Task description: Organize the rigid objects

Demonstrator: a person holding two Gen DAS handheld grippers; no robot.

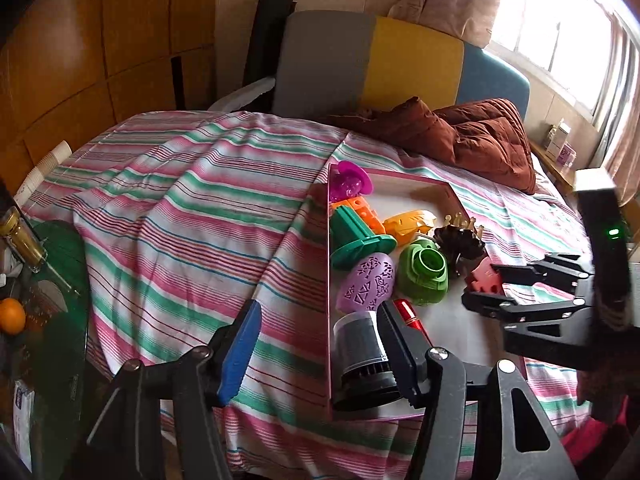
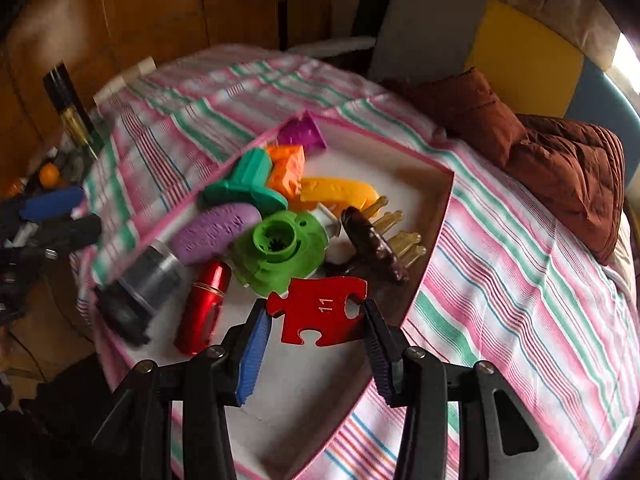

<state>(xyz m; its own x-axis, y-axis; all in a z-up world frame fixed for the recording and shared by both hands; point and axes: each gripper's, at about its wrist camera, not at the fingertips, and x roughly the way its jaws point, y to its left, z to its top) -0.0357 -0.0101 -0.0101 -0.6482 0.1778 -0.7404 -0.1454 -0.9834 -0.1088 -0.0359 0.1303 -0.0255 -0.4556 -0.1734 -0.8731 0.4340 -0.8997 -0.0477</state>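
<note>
Right gripper (image 2: 316,316): a red jigsaw piece (image 2: 320,310) marked "11" is clamped flat between the blue pads, above the near part of the tray; the same gripper (image 1: 484,284) is seen at the right of the left wrist view with the piece (image 1: 486,280) in its tips.
Left gripper (image 1: 316,340): the jaws are parted and nothing is pressed between them; the right finger lies against the side of the grey cylinder (image 1: 362,356), the left finger stands over the striped sheet outside the tray wall.
Tray (image 2: 436,216): a shallow pink-rimmed white box is set on the striped sheet (image 1: 180,208) of the bed.
Tray contents: the grey cylinder is lying at the near left corner, a red metal tube (image 2: 204,306) just right of it, then a purple patterned egg (image 2: 216,232), a green round part (image 2: 280,252), a teal flanged part (image 2: 244,188), an orange block (image 2: 286,170), a yellow piece (image 2: 340,192), a magenta piece (image 2: 300,132) at the far corner and a dark brown object (image 2: 372,248) at the right wall.
Beyond the tray: a rust-brown quilt (image 1: 480,136) is bunched at the far right.
</note>
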